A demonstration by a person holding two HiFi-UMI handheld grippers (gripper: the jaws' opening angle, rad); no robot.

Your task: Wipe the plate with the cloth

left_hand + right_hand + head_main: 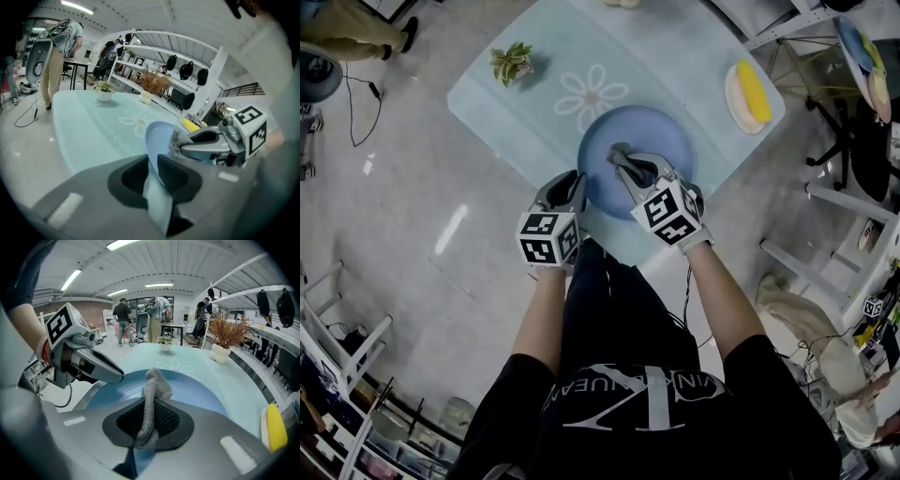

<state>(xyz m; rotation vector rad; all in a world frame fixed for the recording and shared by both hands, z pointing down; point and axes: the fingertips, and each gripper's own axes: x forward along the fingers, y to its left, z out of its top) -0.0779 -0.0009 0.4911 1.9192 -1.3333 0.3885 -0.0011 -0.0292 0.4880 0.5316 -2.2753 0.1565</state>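
Pale blue tabletop (pixel 516 103) w/ a white flower print. Blue plate (pixel 652 141) is at its near edge, partly past the corner toward the person; can't tell if it rests flat or is held just off the surface.

L gripper (pixel 573 184) has its jaws closed on the plate's near-left rim; the left gripper view shows the rim running straight btwn the 2 pads, a thin bite only. R gripper (pixel 625 161) is over the plate's middle, jaws clamped on the grey knit cloth (pixel 153 389); a short tuft pokes out past the tips, the rest is bunched btwn the pads.

Small potted plant (pixel 511 64) and a yellow item on a pale dish (pixel 748 94) stand well apart at the far corners; not in the way.

Risks, as I judge them:
1. Plate is near the tabletop edge and held by 1 thin rim grip; hard downward or sideways wiping could lever it, twist it in the jaws or tip it off.
2. So little cloth sticks out that the R jaw tips may scrape the plate instead of the cloth; needs a shallow angle, tuft leading.
3. Cloth could drag out of the jaws if friction on the plate is high.
4. The 2 grippers are close; a wide stroke toward the left rim could knock the L one.
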